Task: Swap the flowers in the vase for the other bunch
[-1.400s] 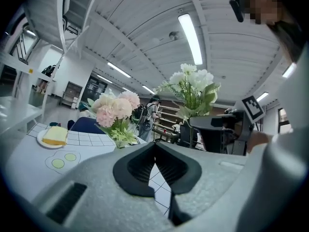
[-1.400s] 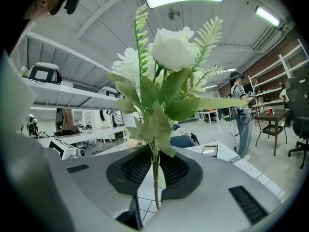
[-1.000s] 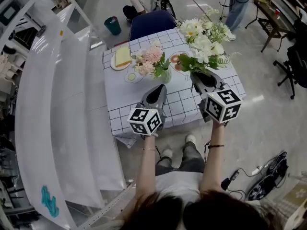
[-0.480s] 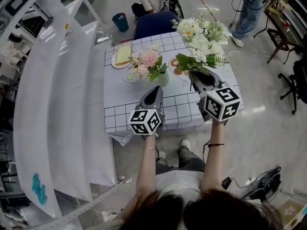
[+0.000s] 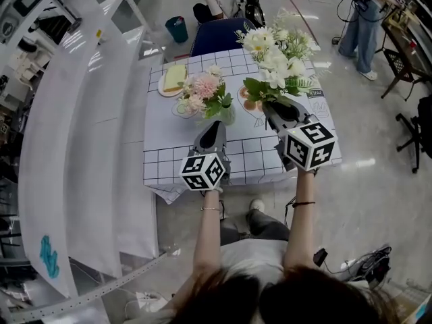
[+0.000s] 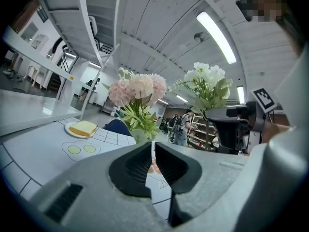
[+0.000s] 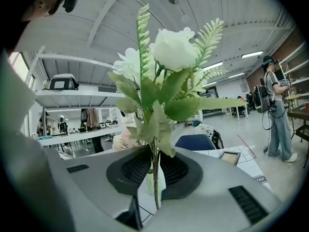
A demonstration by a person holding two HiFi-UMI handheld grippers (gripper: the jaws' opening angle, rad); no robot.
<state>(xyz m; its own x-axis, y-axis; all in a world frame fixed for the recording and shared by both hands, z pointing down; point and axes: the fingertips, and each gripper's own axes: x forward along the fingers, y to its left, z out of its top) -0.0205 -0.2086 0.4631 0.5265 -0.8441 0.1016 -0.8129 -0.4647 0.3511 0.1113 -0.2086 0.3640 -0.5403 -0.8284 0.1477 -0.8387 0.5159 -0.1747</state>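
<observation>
On the checked table (image 5: 169, 164), the pink bunch (image 5: 202, 90) sat in its vase (image 5: 228, 115). The right gripper (image 5: 278, 106) clamped the white bunch (image 5: 280, 56) by its stems, while the left gripper (image 5: 214, 125) was pinched shut, empty.

The picture has swung. The table (image 5: 169, 160) now sits squarer to me, its near edge less slanted than 1 second ago. The white bunch (image 5: 277, 56) has drifted a touch toward 9 o'clock, closing slightly on the pink flowers (image 5: 204, 90). The right gripper (image 5: 271, 104) has slid the same way with it. The left gripper (image 5: 217, 122) has straightened from about 1 o'clock to nearer 12, and its nose is a shade closer to the vase (image 5: 227, 115). In the background, the teal bin (image 5: 177, 27) has shifted toward 1 o'clock, and the person in jeans (image 5: 361, 25) shows more fully.
</observation>
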